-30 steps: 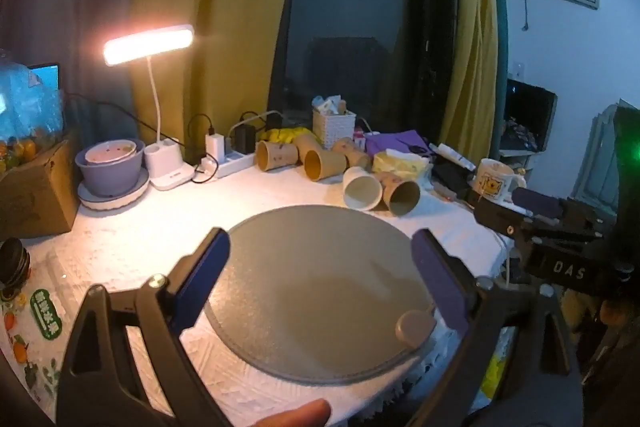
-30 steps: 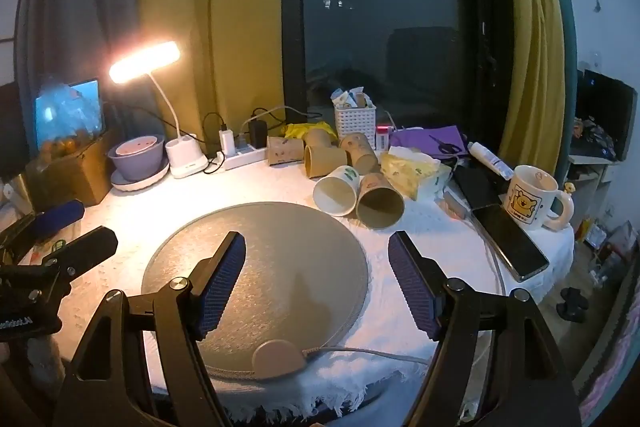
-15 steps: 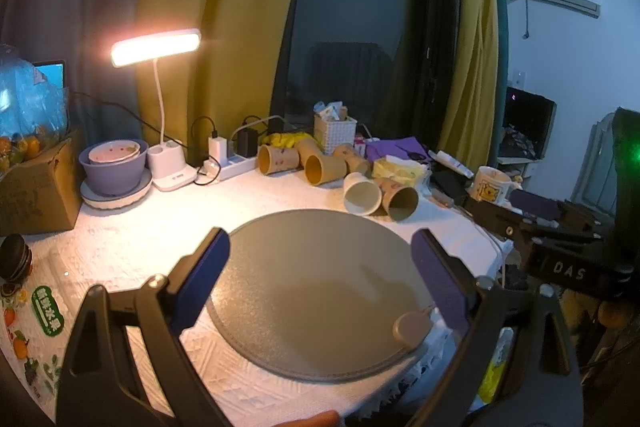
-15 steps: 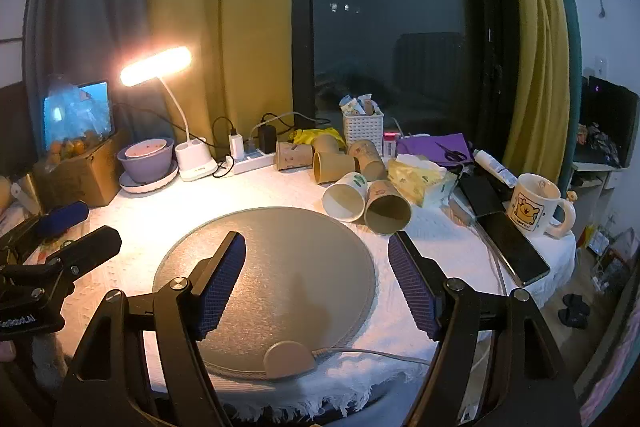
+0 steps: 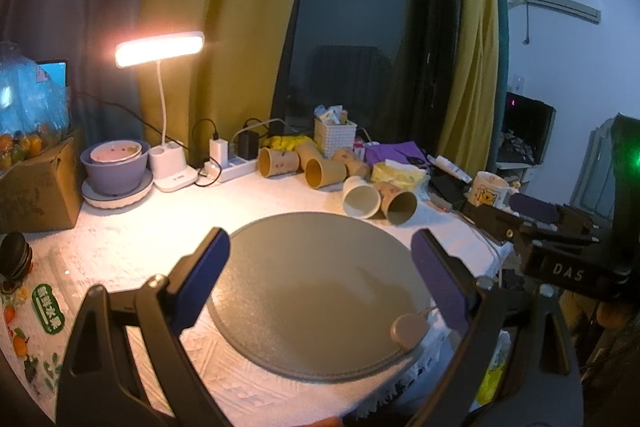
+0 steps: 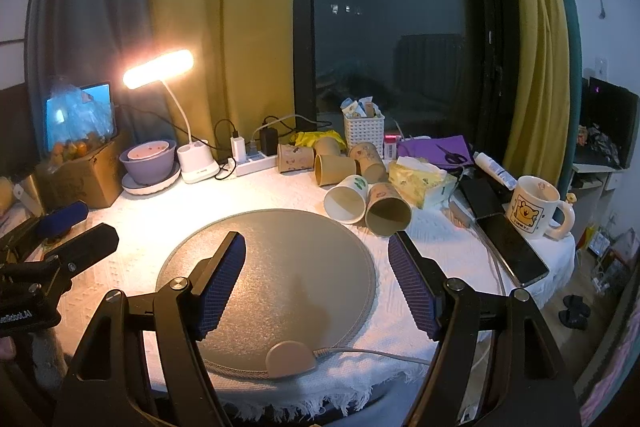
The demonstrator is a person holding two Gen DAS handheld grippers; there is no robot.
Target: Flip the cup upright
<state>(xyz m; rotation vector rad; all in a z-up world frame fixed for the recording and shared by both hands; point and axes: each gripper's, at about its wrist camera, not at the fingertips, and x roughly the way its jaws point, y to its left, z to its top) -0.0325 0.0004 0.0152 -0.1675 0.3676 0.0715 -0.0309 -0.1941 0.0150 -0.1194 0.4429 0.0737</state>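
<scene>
While both grippers (image 5: 320,275) (image 6: 316,279) hover empty with fingers apart above the mat (image 6: 280,267), we should reach far right and pinch the white cup (image 6: 346,199) across its side.

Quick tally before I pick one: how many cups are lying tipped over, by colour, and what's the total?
Brown paper cups: 5
White paper cup: 1
Total tipped: 6

Each tool (image 6: 316,287) has black arms, silver screws and ribbed blue pads (image 6: 218,285).
</scene>
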